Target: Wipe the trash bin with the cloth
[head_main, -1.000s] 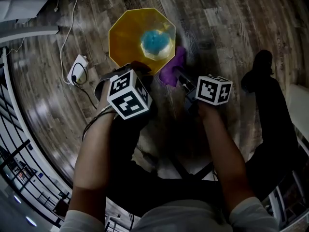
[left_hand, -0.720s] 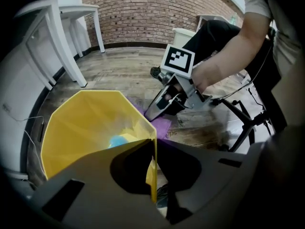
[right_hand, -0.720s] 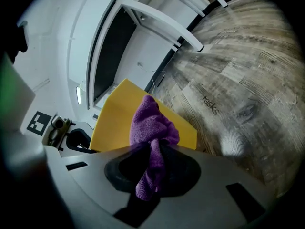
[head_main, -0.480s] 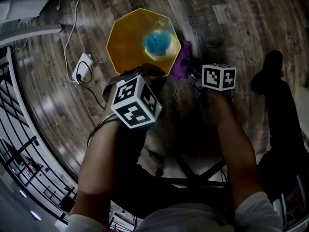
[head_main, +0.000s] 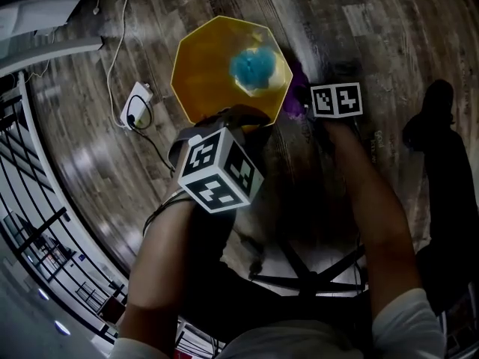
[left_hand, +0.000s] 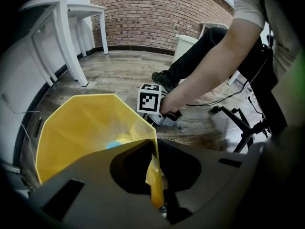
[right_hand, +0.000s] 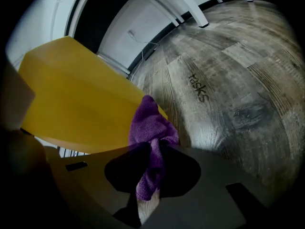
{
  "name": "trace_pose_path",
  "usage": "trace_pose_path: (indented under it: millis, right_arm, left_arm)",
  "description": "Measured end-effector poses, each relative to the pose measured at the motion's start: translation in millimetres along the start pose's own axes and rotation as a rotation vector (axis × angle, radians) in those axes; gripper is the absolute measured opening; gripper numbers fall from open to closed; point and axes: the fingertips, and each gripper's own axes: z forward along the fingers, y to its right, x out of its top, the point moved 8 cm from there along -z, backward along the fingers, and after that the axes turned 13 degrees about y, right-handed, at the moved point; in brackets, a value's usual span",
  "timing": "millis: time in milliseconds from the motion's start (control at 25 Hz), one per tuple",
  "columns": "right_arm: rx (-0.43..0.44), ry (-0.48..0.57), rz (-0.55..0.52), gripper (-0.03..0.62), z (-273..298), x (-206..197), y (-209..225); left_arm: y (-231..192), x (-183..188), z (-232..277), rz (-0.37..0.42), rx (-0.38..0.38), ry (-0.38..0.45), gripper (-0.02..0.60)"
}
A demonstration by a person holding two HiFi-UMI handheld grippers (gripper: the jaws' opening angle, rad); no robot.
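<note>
At the trash bin's (head_main: 213,66) near rim, your left gripper (left_hand: 155,194) has its jaws clamped tight on the yellow wall. Inside the bin lies a blue object (head_main: 253,67). At the bin's right outer wall, your right gripper (right_hand: 150,175) pinches the purple cloth (right_hand: 150,128), which rests against that wall.

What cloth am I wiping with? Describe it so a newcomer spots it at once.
Find the yellow faceted plastic trash bin on the wood-plank floor. Beside its outer wall a small purple fuzzy cloth hangs pinched in the right gripper. It is the only purple thing; the blue lump lies inside the bin.
</note>
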Motion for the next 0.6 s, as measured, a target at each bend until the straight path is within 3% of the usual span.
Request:
trace_pose_path:
  millis: [400,600]
  right_arm:
    - [-0.153,-0.142,-0.182,0.064,24,-7,10]
    - [-0.174,-0.092,-0.189,0.064,13,-5,14]
  left_arm:
    - [1,0,1,-0.042,0.006,0.02,0.026]
    - [-1,2,5,-0.075,0.014,0.036,0.026]
